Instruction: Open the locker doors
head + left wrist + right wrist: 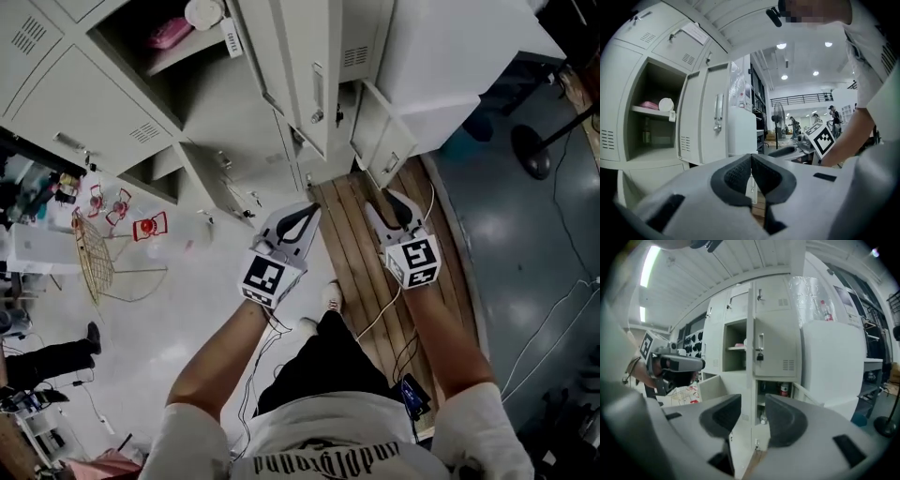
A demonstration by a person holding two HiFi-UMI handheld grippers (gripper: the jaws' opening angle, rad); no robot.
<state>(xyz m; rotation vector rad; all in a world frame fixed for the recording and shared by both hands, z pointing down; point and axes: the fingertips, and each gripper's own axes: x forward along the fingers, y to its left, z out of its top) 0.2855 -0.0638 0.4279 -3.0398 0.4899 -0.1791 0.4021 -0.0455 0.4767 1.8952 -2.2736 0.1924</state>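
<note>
A bank of grey lockers [112, 112] fills the top of the head view. An upper compartment [159, 42] stands open with a pink thing and a white round thing on its shelf; its door [314, 84] swings out toward me. Two lower doors [384, 141] also hang open. My left gripper [312, 208] is shut and holds nothing; it hangs below the open upper door [712, 122]. My right gripper [386, 197] is open with nothing between its pads and faces the edge of the open lower door [743, 437]. A red can [784, 390] stands in the lower compartment.
A tall white cabinet [450, 56] stands right of the lockers. I stand on wooden planks [361, 272]. A gold wire basket [94, 258] and red clips [150, 226] lie on the floor at left. A fan base [536, 159] and cables are at right.
</note>
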